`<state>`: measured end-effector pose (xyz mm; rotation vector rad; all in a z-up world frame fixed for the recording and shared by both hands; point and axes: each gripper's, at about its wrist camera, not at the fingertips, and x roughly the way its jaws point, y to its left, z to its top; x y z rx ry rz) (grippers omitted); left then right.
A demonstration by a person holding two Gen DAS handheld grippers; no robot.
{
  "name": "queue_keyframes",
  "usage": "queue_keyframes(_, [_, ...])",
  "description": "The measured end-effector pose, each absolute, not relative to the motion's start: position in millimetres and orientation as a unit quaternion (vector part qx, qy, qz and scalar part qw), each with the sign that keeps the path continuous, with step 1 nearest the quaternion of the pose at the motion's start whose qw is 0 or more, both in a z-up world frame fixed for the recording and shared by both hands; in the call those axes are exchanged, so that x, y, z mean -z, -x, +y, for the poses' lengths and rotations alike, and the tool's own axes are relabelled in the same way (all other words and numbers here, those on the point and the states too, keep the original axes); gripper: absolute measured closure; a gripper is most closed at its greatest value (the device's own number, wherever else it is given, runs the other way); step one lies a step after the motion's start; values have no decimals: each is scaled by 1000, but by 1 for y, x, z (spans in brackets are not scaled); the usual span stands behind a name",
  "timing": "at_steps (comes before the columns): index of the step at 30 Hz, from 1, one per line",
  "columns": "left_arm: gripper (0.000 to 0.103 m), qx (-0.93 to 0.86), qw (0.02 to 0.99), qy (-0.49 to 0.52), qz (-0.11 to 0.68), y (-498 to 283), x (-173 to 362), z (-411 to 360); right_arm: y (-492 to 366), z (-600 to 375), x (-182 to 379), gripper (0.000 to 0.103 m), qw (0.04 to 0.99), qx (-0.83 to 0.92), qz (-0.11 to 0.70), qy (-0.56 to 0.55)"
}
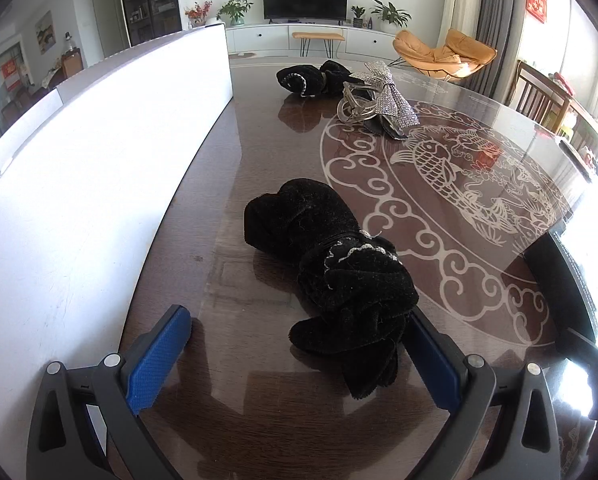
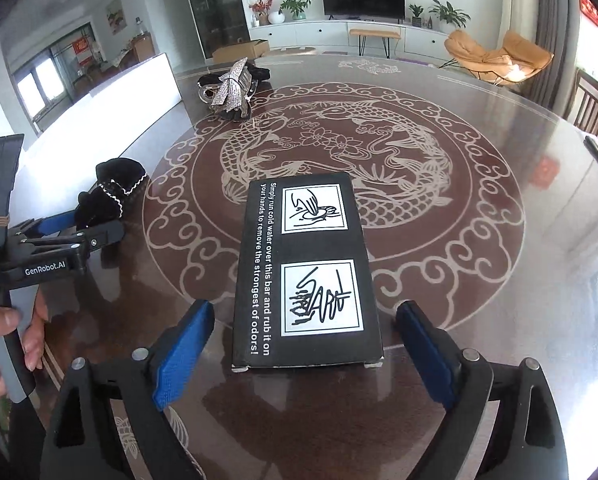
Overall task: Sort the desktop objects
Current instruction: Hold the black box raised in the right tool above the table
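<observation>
Desktop objects awaiting sorting lie ahead of both tongs on the glossy patterned desk (image 2: pixel 479 128).

**Left tongs (image 1: pixel 299 356).** They stand wide apart and grip nothing. A black velvet hair bow (image 1: pixel 331 264) lies between the blue pads (image 1: pixel 159 360), offset toward the right pad; its near tail appears to touch or overlap that pad, while a clear gap separates it from the left pad.

- Risk: off-centre closure. The right pad would meet the fabric first and could push the bow sideways rather than clamp it.
- Risk: partial grip. The fabric is soft and lobed, so a closure on the tail alone may let the body droop or slip out on lifting.
- Risk: collision. A white box wall (image 1: pixel 99 160) stands just beside the left pad; a sideways correction could strike it.

**Right tongs (image 2: pixel 303 356).** They also stand wide and hold nothing. A black printed carton (image 2: pixel 303 272) lies flat, its near end roughly centred between the pads with a gap on each side.

- Risk: low profile. The carton looks thin, so the pads may scrape the desk or pass over the top edge.
- Risk: sliding. The desk surface is glossy, and one-sided contact could skate the carton away.

**Beyond the tongs.** A rhinestone bow clip (image 1: pixel 379 100) and a second black velvet bow (image 1: pixel 307 78) lie well ahead of the left tongs, touching each other; lifting one may drag the other.
</observation>
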<state>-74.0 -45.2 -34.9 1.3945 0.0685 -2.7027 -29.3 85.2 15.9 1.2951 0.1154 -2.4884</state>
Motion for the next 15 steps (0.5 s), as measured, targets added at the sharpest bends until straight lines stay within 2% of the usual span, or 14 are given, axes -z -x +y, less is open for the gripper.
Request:
queue_keyframes(4, [0, 887, 50, -458, 23, 74, 35, -45, 25, 77, -11, 6, 158, 879, 63, -445])
queue_keyframes(15, [0, 887, 50, -458, 23, 74, 35, -45, 30, 72, -10, 2, 149, 877, 82, -448])
